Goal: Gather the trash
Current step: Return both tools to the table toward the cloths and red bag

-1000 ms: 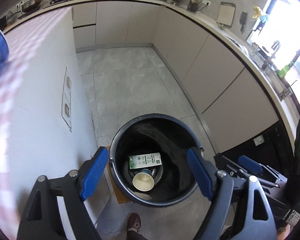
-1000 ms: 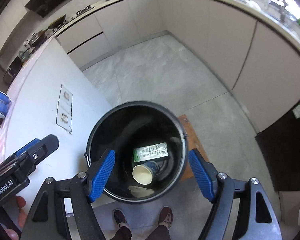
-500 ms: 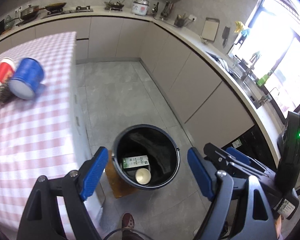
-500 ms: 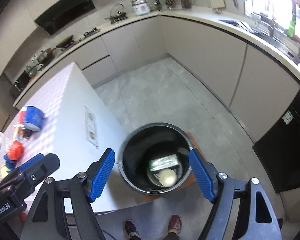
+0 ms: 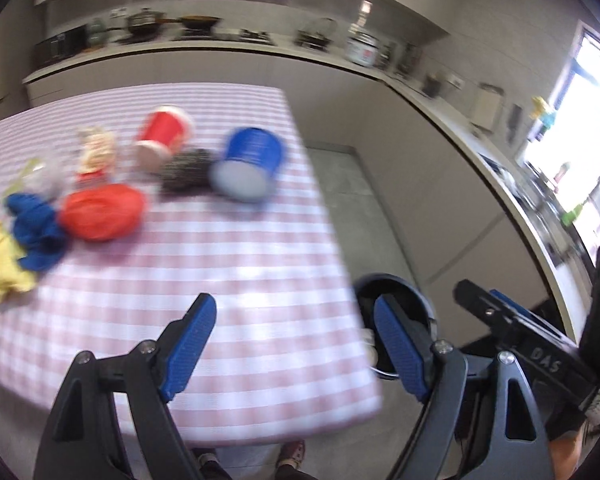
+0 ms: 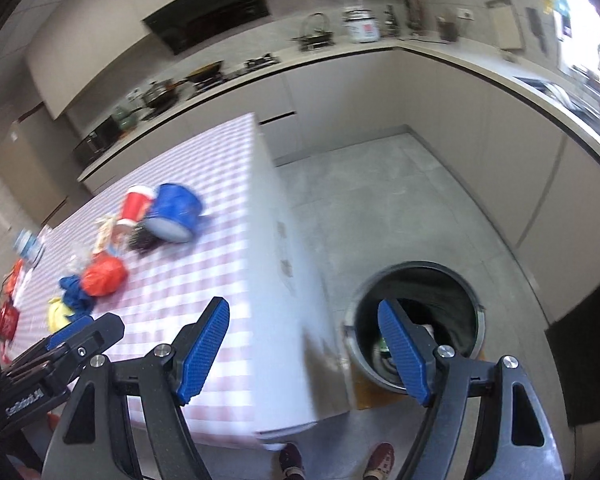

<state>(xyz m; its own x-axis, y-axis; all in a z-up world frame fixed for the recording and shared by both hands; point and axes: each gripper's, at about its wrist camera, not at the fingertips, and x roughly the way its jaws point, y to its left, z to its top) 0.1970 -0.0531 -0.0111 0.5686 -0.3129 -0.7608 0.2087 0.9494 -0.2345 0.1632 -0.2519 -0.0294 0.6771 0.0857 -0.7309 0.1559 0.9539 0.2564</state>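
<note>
Trash lies on the pink checked table (image 5: 260,280): a blue cup (image 5: 250,164) on its side, a red cup (image 5: 162,136), a dark scrubby clump (image 5: 184,174), a red crumpled bag (image 5: 100,212), blue cloth (image 5: 36,232) and yellow cloth (image 5: 0,268). My left gripper (image 5: 296,344) is open and empty above the table's near right corner. My right gripper (image 6: 304,348) is open and empty over the table edge. The black bin (image 6: 420,316) stands on the floor to the right and holds a carton and a cup. The blue cup (image 6: 176,212) also shows in the right wrist view.
The bin (image 5: 404,300) sits just beyond the table's right edge. Grey floor (image 6: 380,208) stretches between the table and the curved kitchen counter (image 6: 500,80). The person's feet (image 6: 336,456) stand at the table's near corner. More small items (image 6: 16,280) lie at the table's far left.
Both grippers have lifted away from over the bin and swung left toward the table. The table trash has come into view. Both stay open and empty.
</note>
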